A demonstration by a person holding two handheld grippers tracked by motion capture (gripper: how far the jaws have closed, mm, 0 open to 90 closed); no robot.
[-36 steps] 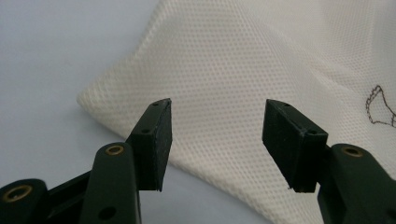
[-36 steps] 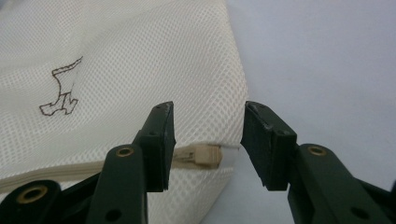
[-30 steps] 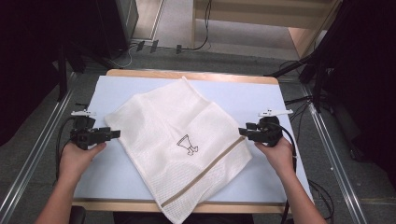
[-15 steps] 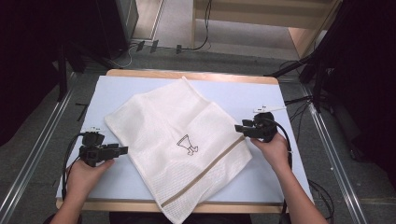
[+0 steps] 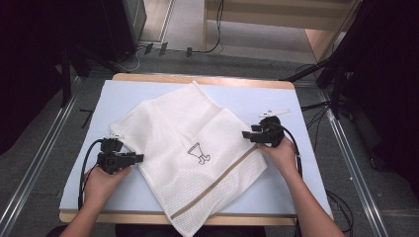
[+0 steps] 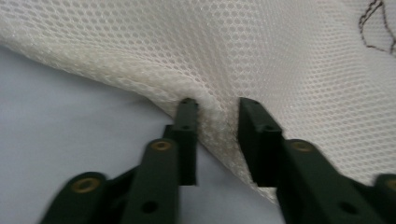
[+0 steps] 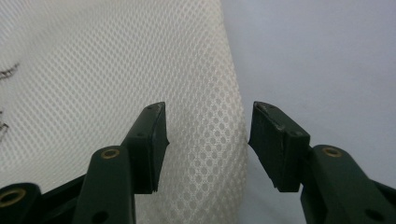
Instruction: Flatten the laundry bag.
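Left claw (image 6: 212, 135) sits at the near-left edge of the white mesh bag (image 5: 192, 153), its 2 jaws just closing in, a bunched ridge of the hem between them, 1 jaw touching. Right claw (image 7: 205, 140) straddles the bag's right edge, jaws just widening, gripping nothing. Bag lies flat, skewed, on the pale blue surface (image 5: 276, 98).

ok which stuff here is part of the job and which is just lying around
In the job:
- white mesh bag
- left tongs, closing on its edge
- right tongs, opening over its other edge

Lying about:
- cables on the floor
- wooden shelf
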